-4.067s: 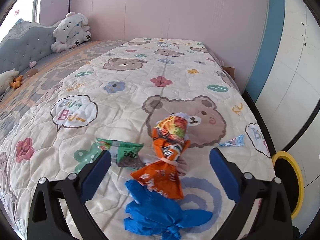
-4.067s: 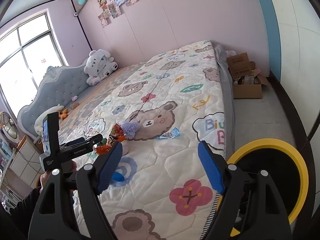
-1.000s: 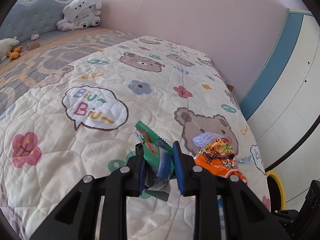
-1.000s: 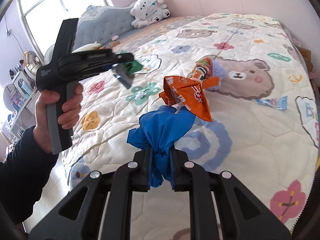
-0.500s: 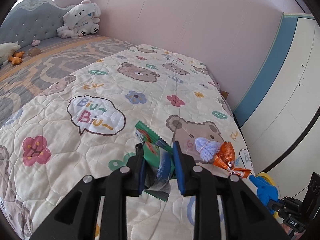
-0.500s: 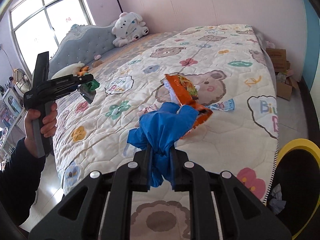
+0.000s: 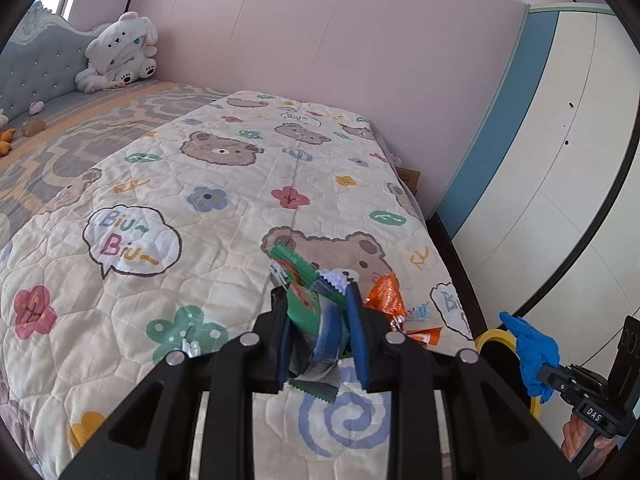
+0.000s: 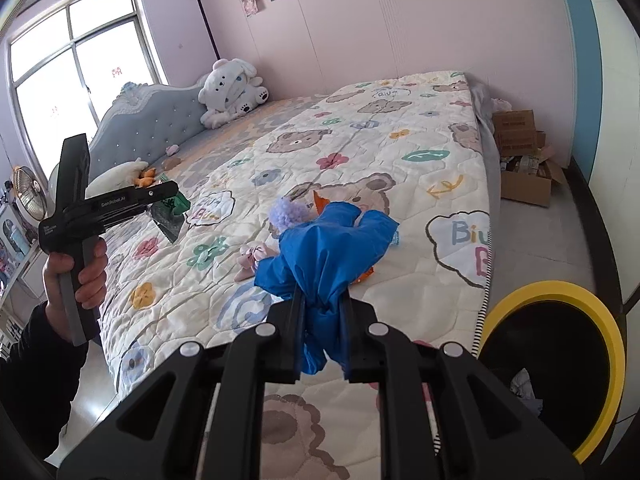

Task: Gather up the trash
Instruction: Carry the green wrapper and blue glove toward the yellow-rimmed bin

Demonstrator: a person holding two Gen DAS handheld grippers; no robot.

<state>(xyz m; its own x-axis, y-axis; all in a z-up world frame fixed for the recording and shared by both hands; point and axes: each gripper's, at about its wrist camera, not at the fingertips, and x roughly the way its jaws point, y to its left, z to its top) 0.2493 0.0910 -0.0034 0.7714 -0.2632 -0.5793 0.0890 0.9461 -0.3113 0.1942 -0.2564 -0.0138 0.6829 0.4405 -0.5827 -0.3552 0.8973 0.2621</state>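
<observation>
My left gripper [image 7: 320,320] is shut on a green snack wrapper [image 7: 306,300] and holds it above the bed quilt [image 7: 200,240]; it also shows in the right wrist view [image 8: 170,202]. My right gripper [image 8: 322,312] is shut on a crumpled blue glove [image 8: 332,252], held off the bed's foot near the yellow-rimmed trash bin [image 8: 560,364]. The glove also shows in the left wrist view [image 7: 534,352]. An orange snack bag [image 7: 386,300], a purple fluffy ball [image 8: 288,210], a pink scrap [image 8: 252,260] and a small blue wrapper [image 7: 418,312] lie on the quilt.
A white plush dog [image 8: 232,92] sits by the blue headboard [image 8: 160,120]. Cardboard boxes [image 8: 524,156] stand on the floor past the bed. A white wardrobe [image 7: 560,180] lines the right wall. The bin's rim also shows in the left wrist view [image 7: 490,338].
My right gripper has carried the blue glove off the bed towards the bin at the bed's foot. The orange bag now lies on the quilt. My left gripper has swung slightly right with the green wrapper.
</observation>
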